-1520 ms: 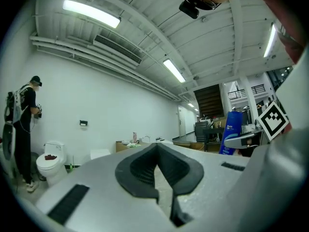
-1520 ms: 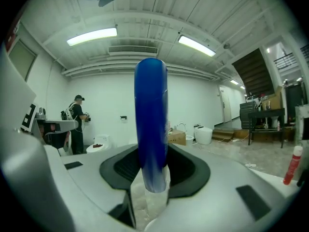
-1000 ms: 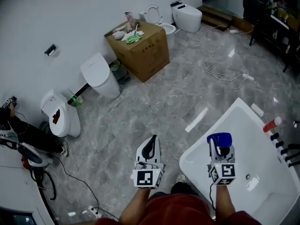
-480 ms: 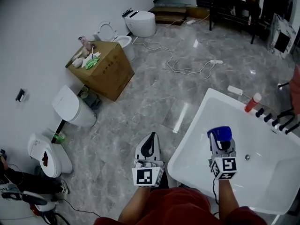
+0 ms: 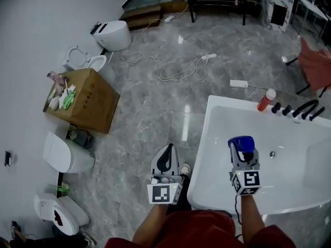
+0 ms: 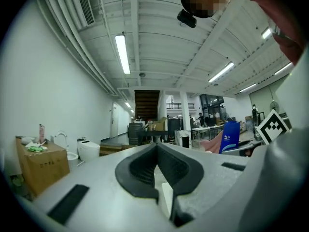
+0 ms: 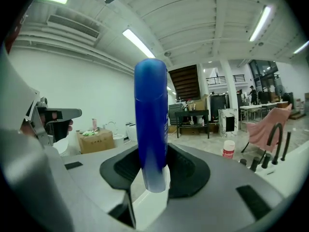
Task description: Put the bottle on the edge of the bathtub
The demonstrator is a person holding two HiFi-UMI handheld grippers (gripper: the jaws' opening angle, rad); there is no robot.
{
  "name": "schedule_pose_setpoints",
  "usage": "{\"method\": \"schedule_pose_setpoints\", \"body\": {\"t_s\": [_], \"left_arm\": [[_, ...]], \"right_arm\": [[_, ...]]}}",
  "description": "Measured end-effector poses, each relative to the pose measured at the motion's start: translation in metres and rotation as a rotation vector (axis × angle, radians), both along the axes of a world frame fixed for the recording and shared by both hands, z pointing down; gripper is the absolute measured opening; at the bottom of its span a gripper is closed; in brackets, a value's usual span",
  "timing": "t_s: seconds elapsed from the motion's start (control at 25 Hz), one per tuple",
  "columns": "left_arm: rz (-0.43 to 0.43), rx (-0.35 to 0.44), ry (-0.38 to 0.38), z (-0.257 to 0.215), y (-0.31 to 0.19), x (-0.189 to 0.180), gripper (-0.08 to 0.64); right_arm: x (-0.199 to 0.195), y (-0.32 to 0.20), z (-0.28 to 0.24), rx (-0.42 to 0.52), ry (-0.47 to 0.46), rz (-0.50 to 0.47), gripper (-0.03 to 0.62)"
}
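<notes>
The white bathtub (image 5: 199, 154) fills the right side of my view, and I'm at its near left corner. My right claw (image 5: 242, 158) is out over the basin, clamped on the blue bottle (image 7: 151, 124). The bottle stands upright between the jaws and isn't resting on anything as far as I can tell. My left claw (image 5: 165, 161) is over the floor to the left, jaws together with nothing in them, so it's just along for the ride.

My plan is to pick a flat stretch of rim. The far rim already has the black taps (image 5: 296, 109) and a little red-capped bottle (image 5: 266, 100) on it, so I'd stay clear of those or use the left rim, which is nearer. I want to keep the bottle vertical, come down slowly and get the whole base on the ledge, not half over the basin. That rim looks glossy and probably slippery, so I won't let go until it sits flat.
</notes>
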State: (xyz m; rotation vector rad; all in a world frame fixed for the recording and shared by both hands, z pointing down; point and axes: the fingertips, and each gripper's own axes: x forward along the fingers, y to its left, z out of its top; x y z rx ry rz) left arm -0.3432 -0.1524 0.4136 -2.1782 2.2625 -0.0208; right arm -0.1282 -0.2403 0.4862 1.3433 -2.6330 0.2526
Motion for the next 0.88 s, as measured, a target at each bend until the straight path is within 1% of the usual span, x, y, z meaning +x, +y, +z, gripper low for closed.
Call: {"method": "schedule_pose_setpoints", "body": {"t_s": [0.08, 0.2, 0.36, 0.48, 0.68, 0.88], "left_arm": [[0.048, -0.002, 0.004, 0.011, -0.031, -0.001, 0.005], [0.111, -0.026, 0.018, 0.040, -0.073, 0.001, 0.005], [0.163, -0.073, 0.016, 0.091, -0.129, -0.002, 0.005], [0.199, -0.118, 0.023, 0.127, -0.163, 0.003, 0.005], [0.224, -0.181, 0.054, 0.183, -0.202, -0.002, 0.005], [0.241, -0.240, 0.075, 0.235, -0.224, -0.005, 0.005]], "right_arm": [[-0.002, -0.019, 0.010, -0.009, 0.010, 0.032, 0.150], [-0.003, -0.046, 0.037, -0.038, 0.023, 0.082, 0.150], [-0.012, -0.087, 0.090, -0.071, 0.049, 0.111, 0.150], [-0.012, -0.111, 0.126, -0.123, 0.081, 0.138, 0.150], [-0.019, -0.144, 0.186, -0.194, 0.109, 0.173, 0.150], [-0.029, -0.175, 0.242, -0.242, 0.112, 0.186, 0.150]]}}
